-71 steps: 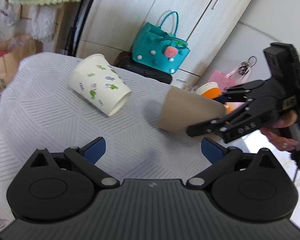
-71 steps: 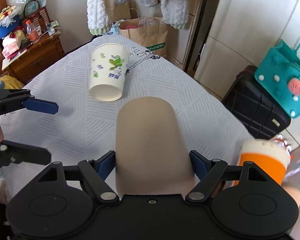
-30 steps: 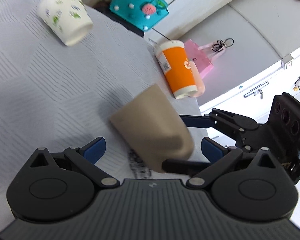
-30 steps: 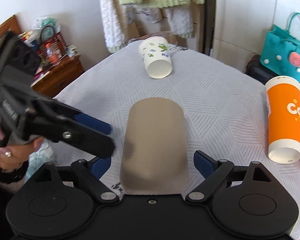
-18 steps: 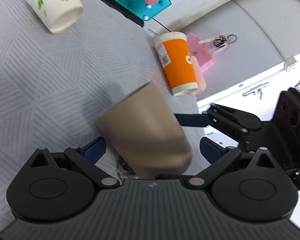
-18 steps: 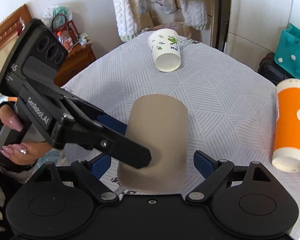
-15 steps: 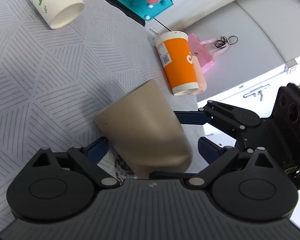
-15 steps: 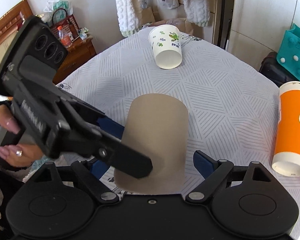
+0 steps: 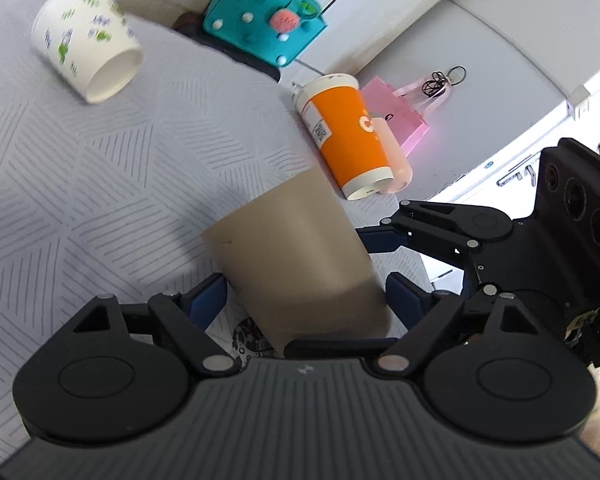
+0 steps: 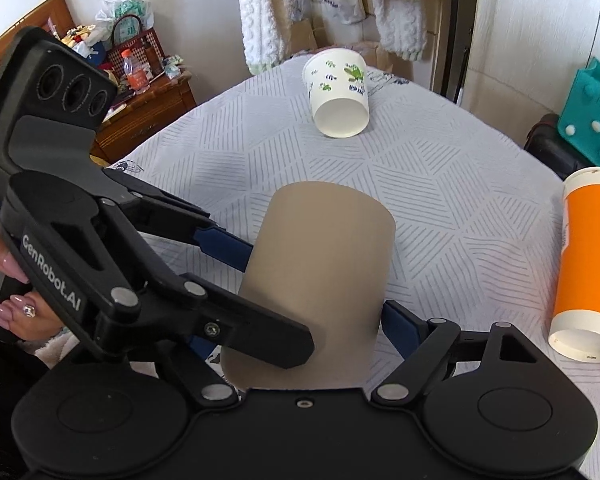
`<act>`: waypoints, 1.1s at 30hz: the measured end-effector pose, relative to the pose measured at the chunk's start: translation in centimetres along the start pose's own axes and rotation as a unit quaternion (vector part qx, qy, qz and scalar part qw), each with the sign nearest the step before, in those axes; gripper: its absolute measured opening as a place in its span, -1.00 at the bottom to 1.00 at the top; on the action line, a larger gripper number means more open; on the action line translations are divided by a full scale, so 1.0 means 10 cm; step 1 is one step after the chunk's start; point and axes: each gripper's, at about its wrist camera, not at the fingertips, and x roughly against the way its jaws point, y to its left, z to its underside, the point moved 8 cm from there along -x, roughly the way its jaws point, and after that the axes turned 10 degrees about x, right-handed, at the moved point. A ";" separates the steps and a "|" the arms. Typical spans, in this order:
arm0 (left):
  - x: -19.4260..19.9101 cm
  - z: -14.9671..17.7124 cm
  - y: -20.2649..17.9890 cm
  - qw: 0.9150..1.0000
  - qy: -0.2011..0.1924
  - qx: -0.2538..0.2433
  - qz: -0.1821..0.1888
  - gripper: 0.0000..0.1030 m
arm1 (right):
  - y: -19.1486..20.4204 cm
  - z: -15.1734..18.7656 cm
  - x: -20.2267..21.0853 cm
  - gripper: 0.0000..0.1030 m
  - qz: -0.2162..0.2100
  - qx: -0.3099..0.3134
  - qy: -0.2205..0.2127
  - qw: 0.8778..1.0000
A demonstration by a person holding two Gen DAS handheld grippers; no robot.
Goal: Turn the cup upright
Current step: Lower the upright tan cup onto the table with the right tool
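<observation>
— Where's the brown cup (image 10: 320, 280)?

— Over the quilted tablecloth (image 10: 440, 184), between both tools, its closed base pointing away from the right wrist camera. The left gripper (image 9: 306, 300) is clamped on its sides; blue pads (image 9: 206, 302) press the wall.

— And the right gripper (image 10: 300, 338)?

— Around the same cup, pads right at the wall — whether it is truly pinching, I cannot tell.

— What lies near the cup?

— Beyond it a white printed cup (image 10: 340, 94) on its side, mouth toward the brown cup. To its right an orange cup (image 10: 584, 268), also lying down, near the cloth's edge.
</observation>
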 end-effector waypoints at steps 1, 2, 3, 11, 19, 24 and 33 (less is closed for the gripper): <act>0.02 0.01 -0.02 1.000 -0.005 -0.010 -0.001 0.60 | 0.01 0.02 0.02 0.68 0.004 -0.001 -0.005 1.000; 0.04 0.01 -0.05 1.000 -0.012 -0.017 -0.002 0.57 | 0.01 0.03 0.04 0.68 0.008 -0.001 -0.011 1.000; 0.06 0.02 -0.07 1.000 -0.019 -0.023 0.000 0.51 | 0.01 0.05 0.06 0.68 0.013 -0.003 -0.018 1.000; 0.16 0.01 -0.11 0.997 -0.026 -0.065 0.031 0.34 | 0.02 0.27 0.22 0.67 0.038 -0.045 -0.099 0.993; 0.31 0.01 -0.29 0.985 -0.081 -0.149 0.006 0.25 | 0.02 0.23 0.23 0.66 0.061 -0.045 -0.132 0.988; 0.34 -0.09 -0.30 0.978 -0.107 -0.176 -0.015 0.21 | -0.06 0.11 0.19 0.63 0.075 -0.041 -0.144 0.986; 0.34 -0.37 -0.31 0.965 -0.144 -0.217 -0.030 0.21 | -0.19 -0.13 0.09 0.63 0.134 0.002 -0.177 0.975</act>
